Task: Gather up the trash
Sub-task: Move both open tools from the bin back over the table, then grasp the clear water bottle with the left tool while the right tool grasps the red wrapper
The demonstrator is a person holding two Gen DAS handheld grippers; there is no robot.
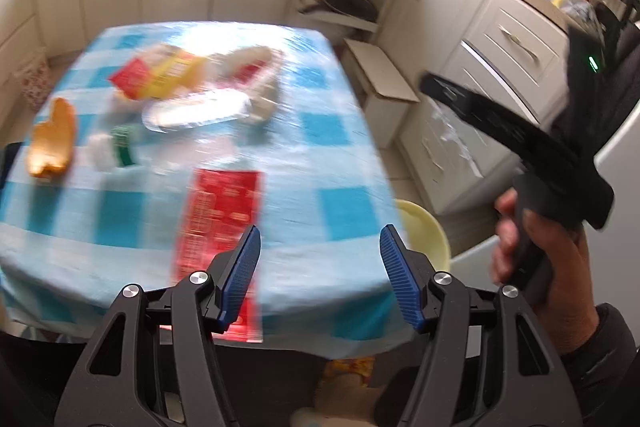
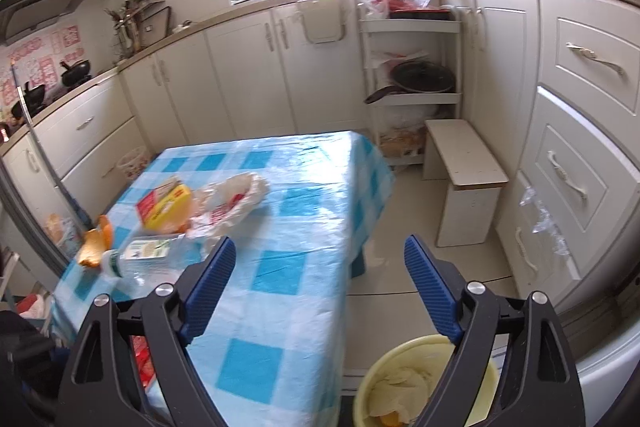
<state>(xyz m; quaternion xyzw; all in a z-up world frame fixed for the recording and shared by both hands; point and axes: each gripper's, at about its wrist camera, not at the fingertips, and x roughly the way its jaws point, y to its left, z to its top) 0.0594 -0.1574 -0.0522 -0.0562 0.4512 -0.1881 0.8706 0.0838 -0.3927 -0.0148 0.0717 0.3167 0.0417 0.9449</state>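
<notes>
- While both grippers hung over the near edge of the checked table (image 2: 280, 227), the orange peel (image 1: 52, 139) lay by its left edge, with a clear bottle (image 2: 136, 259) just beside it.
- Toward the far left corner sat a yellow-and-red packet (image 1: 160, 75) and crumpled wrappers (image 2: 236, 203).
- A flat red wrapper (image 1: 220, 223) lay at the near edge, ahead of the left gripper (image 1: 320, 239), its jaws apart and empty.
- The right gripper (image 2: 320, 263) stood wide, empty, above the yellow bin (image 2: 384, 367) off the table's near right corner.
</notes>
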